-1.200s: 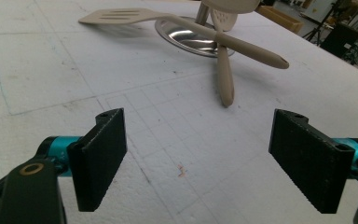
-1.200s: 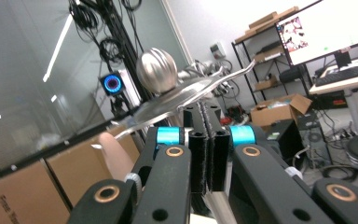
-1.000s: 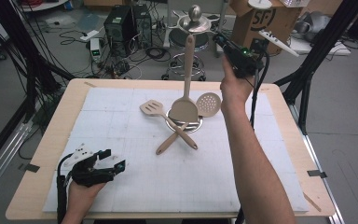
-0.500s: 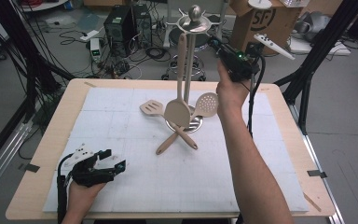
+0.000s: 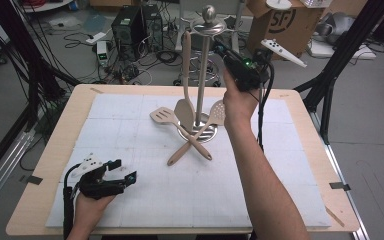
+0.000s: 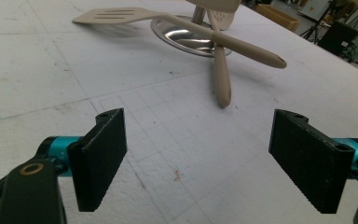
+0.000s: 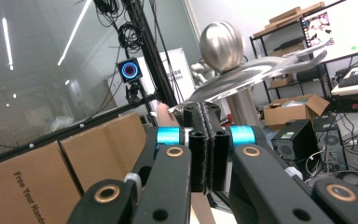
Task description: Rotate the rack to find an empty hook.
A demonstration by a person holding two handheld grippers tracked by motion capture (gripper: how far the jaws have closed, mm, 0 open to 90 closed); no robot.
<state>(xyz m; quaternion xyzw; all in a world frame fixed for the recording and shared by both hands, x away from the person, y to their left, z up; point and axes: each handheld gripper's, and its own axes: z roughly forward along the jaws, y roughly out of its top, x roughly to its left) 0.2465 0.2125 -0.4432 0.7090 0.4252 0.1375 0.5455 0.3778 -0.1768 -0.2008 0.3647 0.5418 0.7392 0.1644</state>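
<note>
Jaws of the right gripper (image 7: pixel 205 140) stand pressed together in the right gripper view, with a pale handle tip peeping out just behind them; in my judgement they are clamped on the top of the hanging spoon (image 5: pixel 185 75), though the grip itself is hidden by the pads. Seen from above, the right gripper (image 5: pixel 230 52) sits level with the top disc of the steel utensil stand (image 5: pixel 202 75), and the spoon hangs upright just beside the stand's pole, its bowl low near the round base.

As I read it, the work is hanging utensils on the stand, and this first one is at the rim but not clearly hooked. Whether the handle's hole has caught a hook cannot be told: the disc's edge is thin and glary, and the gripper body covers the spot.

Two utensils remain. A slotted turner (image 5: pixel 163 116) and a perforated skimmer (image 5: pixel 218 111) lie crossed on the table, their handles overlapping in front of the stand's base, their heads against or over it. The left gripper view cuts off the skimmer's head at the top edge.

Well in front of the stand, the left gripper (image 5: pixel 122 172) rests near the white mat (image 5: pixel 130 210), its jaws wide apart with nothing between them.
</note>
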